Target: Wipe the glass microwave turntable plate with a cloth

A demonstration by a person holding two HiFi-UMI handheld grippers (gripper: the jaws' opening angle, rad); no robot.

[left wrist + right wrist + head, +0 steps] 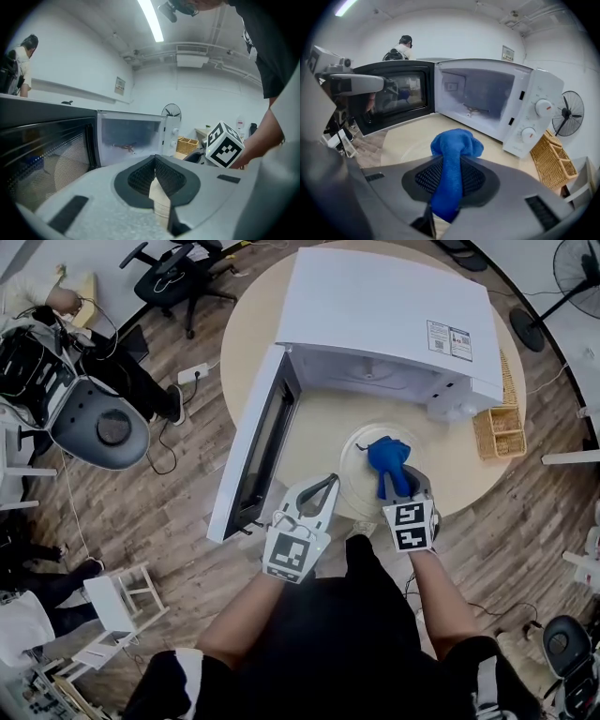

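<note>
The glass turntable plate (362, 465) lies on the round wooden table (469, 484) in front of the open white microwave (384, 310). My right gripper (396, 482) is shut on a blue cloth (386, 457), which hangs bunched over the plate's right half. In the right gripper view the blue cloth (454, 150) fills the gap between the jaws, and the plate (405, 147) shows faintly below it. My left gripper (329, 484) is shut with nothing in it, at the plate's left edge beside the microwave door (255, 451). Its jaws meet tip to tip in the left gripper view (155, 161).
A wicker basket (500, 430) stands right of the microwave on the table. The open door juts toward me on the left. Office chairs (98, 423), a seated person (56, 306), a power strip (193, 372), a white stool (122, 601) and a fan (574, 268) surround the table.
</note>
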